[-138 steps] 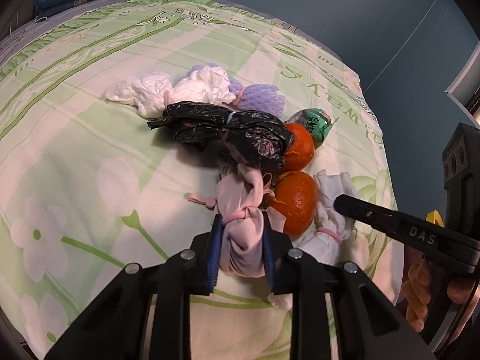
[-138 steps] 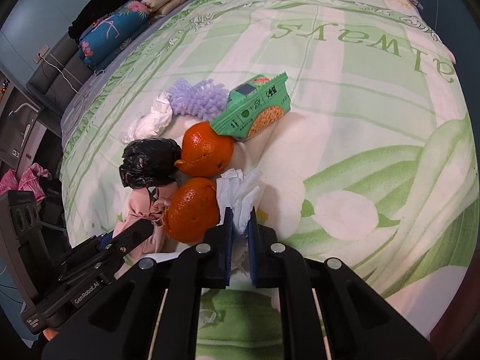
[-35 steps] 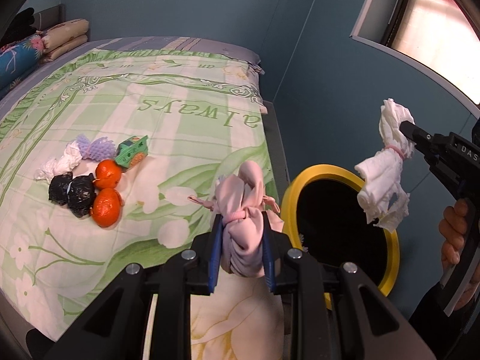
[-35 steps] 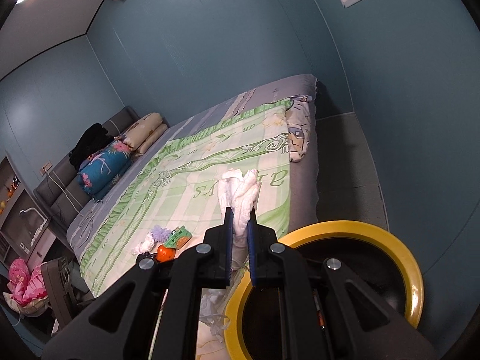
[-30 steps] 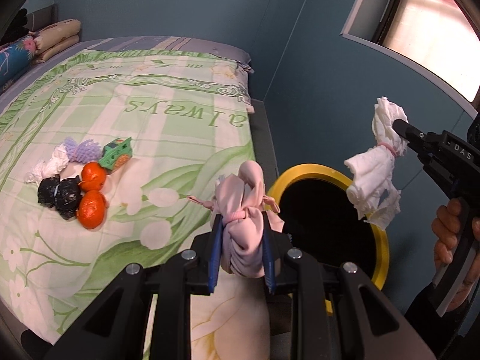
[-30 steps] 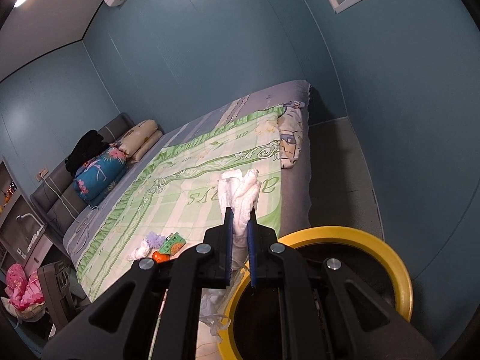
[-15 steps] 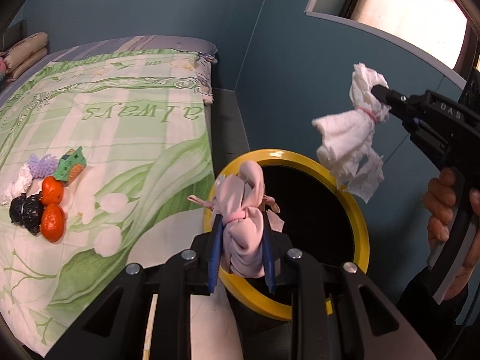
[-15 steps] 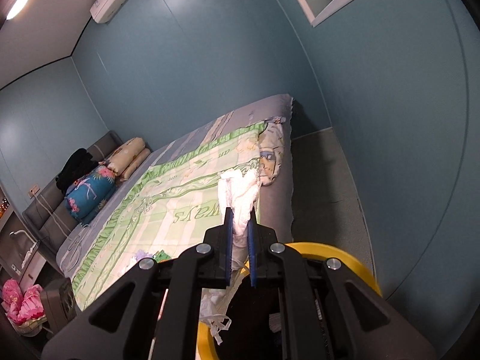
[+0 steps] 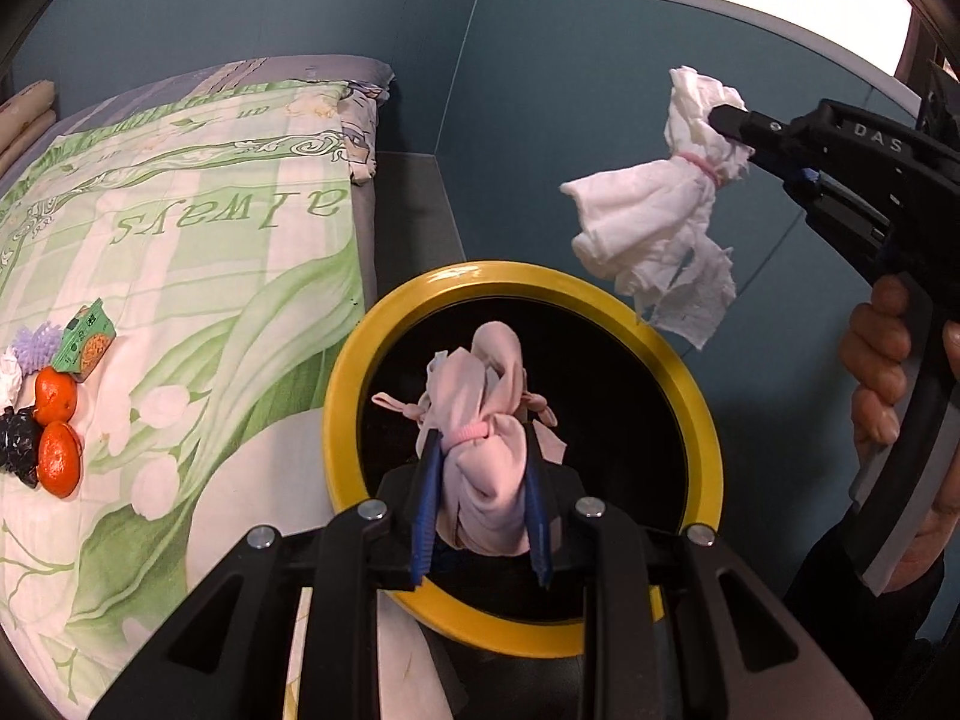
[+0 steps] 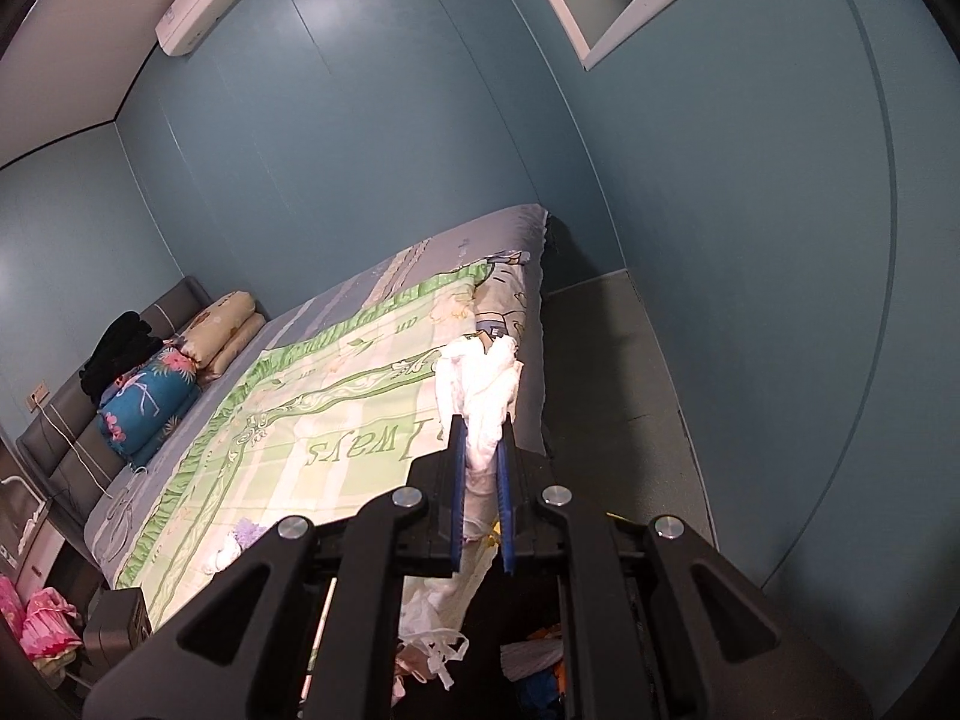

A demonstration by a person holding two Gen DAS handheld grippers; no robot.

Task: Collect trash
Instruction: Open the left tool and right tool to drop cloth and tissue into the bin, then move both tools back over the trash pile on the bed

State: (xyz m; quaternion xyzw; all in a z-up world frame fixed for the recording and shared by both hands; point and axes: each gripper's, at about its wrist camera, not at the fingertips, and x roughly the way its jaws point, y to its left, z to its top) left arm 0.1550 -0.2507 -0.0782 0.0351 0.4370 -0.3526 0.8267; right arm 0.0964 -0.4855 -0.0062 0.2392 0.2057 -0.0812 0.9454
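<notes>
Now the left gripper (image 9: 480, 480) squeezes a pink tied bundle (image 9: 483, 450) right over the yellow-rimmed bin (image 9: 342, 420), ready to drop. Beside it, the right gripper (image 10: 479, 456) pinches a white tissue bundle (image 9: 654, 210) above the rim.

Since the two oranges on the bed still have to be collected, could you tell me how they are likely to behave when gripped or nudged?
The oranges look round, so a nudge would probably roll them across the soft bedspread. Their skin seems firm but curved; a narrow pinch might slip off. They are likely heavier than the cloth bundles now held.
</notes>
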